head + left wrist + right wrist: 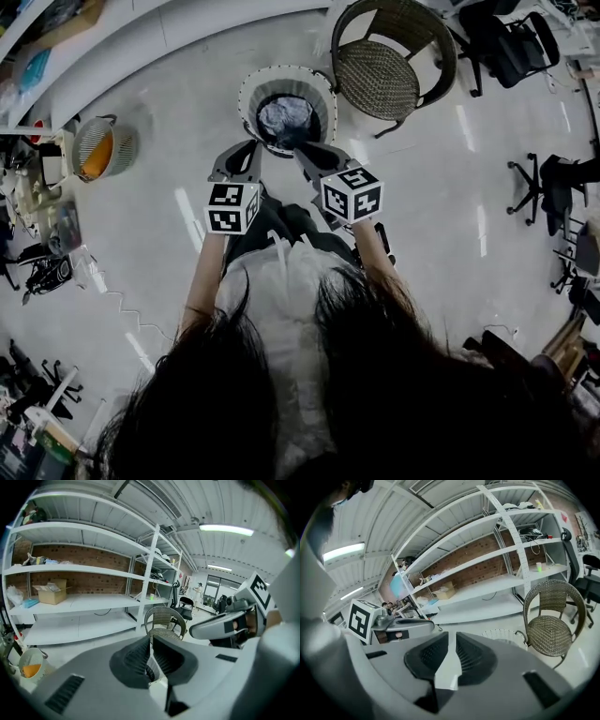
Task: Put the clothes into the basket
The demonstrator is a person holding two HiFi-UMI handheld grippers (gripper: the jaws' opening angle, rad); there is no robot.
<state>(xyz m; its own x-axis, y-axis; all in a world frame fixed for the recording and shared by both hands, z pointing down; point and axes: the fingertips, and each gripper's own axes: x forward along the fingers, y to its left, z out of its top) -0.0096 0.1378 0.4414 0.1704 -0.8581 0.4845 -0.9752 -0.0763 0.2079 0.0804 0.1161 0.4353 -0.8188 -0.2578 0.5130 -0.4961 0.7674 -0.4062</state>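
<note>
Hair [375, 375] nearest us, we see left gripper [246, 150] and right gripper [307, 153] jaws nearly together, empty, basket [251, 94] holding clothes [284, 119] just ahead.

readable text: none | marker cubes [232, 207] — square patterns only, no letters

Your hair [234, 394] blocks most of the lower head view, so your torso and upper arms are mostly hidden. The basket [249, 98] holds a grey-blue bundle [284, 117], and I can't tell how many pieces. In the left gripper view, the left gripper [151, 641] covers the wicker chair [161, 620] below the seat. The upper shelf items [42, 560] are too small to identify. In the right gripper view, only a slice of the basket's rim shows.
</note>
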